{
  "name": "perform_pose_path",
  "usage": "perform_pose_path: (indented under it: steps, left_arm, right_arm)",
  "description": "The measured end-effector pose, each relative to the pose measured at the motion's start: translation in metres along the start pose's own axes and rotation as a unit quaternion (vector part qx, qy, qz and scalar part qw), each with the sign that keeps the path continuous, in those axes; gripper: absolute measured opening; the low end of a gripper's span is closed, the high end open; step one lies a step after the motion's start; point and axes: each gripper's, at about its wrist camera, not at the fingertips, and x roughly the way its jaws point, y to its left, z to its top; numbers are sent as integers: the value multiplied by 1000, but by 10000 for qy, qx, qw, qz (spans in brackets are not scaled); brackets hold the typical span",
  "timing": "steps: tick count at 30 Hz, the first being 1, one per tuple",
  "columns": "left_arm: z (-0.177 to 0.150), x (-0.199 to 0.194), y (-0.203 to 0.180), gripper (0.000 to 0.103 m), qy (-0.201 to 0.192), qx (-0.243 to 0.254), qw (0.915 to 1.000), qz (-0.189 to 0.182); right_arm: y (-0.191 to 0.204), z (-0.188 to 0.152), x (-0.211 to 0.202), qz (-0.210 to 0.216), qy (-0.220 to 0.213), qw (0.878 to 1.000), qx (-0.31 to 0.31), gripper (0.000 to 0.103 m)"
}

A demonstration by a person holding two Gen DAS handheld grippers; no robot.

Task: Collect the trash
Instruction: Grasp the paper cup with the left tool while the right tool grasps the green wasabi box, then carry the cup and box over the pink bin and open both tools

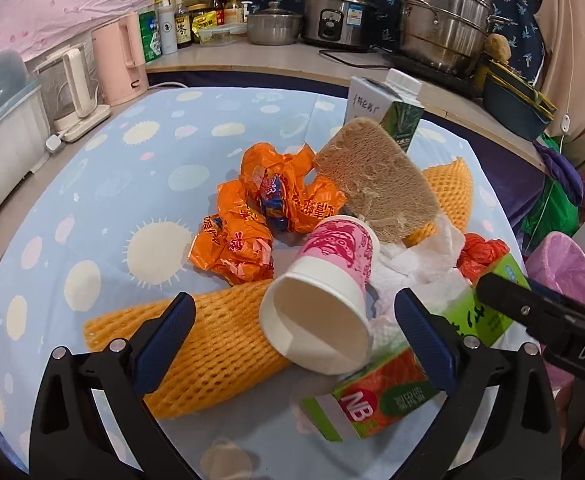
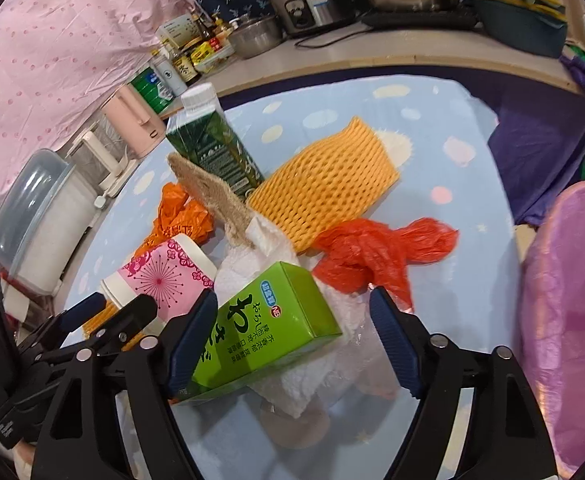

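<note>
A heap of trash lies on the blue spotted cloth (image 1: 132, 168). In it are a pink paper cup (image 1: 324, 280) on its side, a green box (image 2: 268, 328), orange foam netting (image 1: 220, 340), crumpled orange wrappers (image 1: 284, 188), a loofah pad (image 1: 376, 176), white tissue (image 2: 244, 268) and a red plastic bag (image 2: 372, 252). My left gripper (image 1: 292, 308) is open, its fingers on either side of the cup's mouth without touching it. My right gripper (image 2: 292, 300) is open around the green box; its right pad stands clear of the box.
A bin lined with a pink bag (image 2: 572, 300) stands at the right. A green drink carton (image 2: 212, 140) stands upright behind the heap beside a second foam net (image 2: 324, 184). Kettles (image 1: 120, 64), bottles, a rice cooker (image 1: 340, 16) and pots crowd the far counter.
</note>
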Motion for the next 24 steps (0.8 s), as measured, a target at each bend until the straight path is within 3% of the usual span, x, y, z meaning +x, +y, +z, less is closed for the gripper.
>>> perform_pose_path:
  steps: [2, 6, 8, 24]
  left_arm:
    - [1, 3, 3, 85, 48, -57, 9999, -131]
    - [0, 8, 5, 62, 230, -152, 9989, -390]
    - [-1, 6, 4, 50, 275, -174, 9981, -516]
    - [-11, -67, -14, 46, -181, -23, 9984, -531]
  right_arm:
    - [0, 0, 5, 179, 97, 9998, 46, 60]
    - [2, -3, 5, 370, 133, 9992, 87, 52]
    - [3, -5, 0, 446, 89, 9989, 84, 43]
    - [4, -17, -82, 433, -599, 9973, -36, 35]
